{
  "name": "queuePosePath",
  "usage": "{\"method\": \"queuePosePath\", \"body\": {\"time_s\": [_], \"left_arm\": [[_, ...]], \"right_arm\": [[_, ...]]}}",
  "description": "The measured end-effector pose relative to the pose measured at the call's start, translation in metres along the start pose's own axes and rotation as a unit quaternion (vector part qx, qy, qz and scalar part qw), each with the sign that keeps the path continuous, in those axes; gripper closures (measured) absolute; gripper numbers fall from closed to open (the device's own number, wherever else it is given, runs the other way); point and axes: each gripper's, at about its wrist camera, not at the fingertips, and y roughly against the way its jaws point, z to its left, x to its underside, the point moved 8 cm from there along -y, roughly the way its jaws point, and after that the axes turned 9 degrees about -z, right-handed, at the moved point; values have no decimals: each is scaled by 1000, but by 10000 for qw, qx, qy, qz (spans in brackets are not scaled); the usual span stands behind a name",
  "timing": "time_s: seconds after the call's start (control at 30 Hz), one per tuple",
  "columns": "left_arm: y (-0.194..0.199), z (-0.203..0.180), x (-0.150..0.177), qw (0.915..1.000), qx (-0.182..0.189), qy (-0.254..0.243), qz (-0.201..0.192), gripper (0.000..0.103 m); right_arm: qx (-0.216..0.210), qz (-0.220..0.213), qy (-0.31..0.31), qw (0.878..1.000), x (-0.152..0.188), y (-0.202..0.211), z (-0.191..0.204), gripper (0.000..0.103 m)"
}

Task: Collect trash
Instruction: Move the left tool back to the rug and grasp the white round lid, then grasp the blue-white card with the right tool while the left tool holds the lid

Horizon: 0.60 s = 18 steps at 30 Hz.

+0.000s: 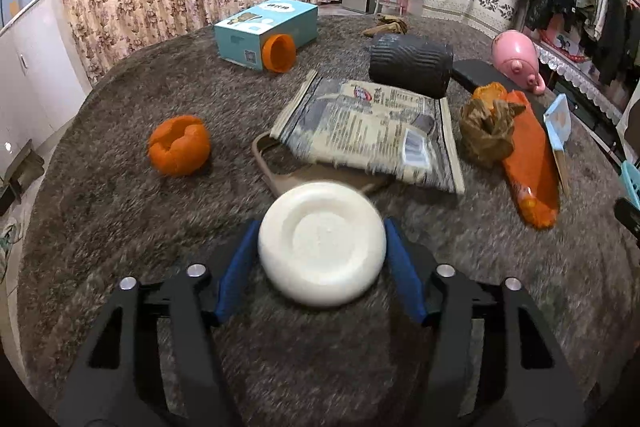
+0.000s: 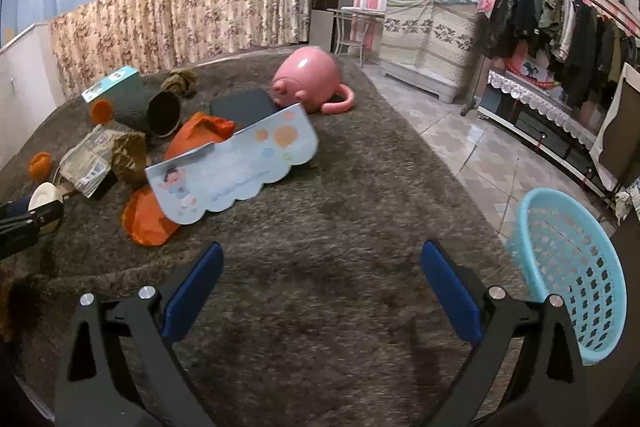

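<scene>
Lid (image 1: 322, 243) (white, round) sits between left gripper (image 1: 322, 259) pads, touching.

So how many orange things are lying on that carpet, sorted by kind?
Orange peel pieces: 2, peel one at the left, peel two behind the brown paper wad
Orange cup: 1, on its side against the blue box
Orange bag: 1
Total: 4
</scene>
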Motion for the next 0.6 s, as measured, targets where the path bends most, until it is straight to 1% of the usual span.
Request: {"method": "queuePosePath", "body": {"time_s": [0.03,0.1,0.17,0.2,0.23,0.3,0.47,0.6], "left_arm": [[1,2,2,10000,-1,1,-7,32],[3,5,6,10000,0,13,-18,31],[1,6,7,9999,76,66,8,32],[0,6,7,9999,110,94,-3,34],[0,5,6,9999,131,101,-31,41],[0,4,4,9998,172,112,-84,42],[0,6,5,9995,158,164,-196,42],[-1,6,4,9994,185,206,-209,42]], "right_arm": [[-34,-2,13,10000,-1,-1,5,6],[-115,2,-9,9999,-2,-4,15,6],[-194,38,-64,9998,-3,-9,25,6],[-238,81,-111,9996,-3,-12,31,6],[-279,117,-157,9994,-3,-15,37,6],[-356,183,-254,9989,-4,-22,49,6],[-316,244,-184,9990,-9,-36,70,6],[-115,244,-84,9996,-17,-47,79,7]]}}
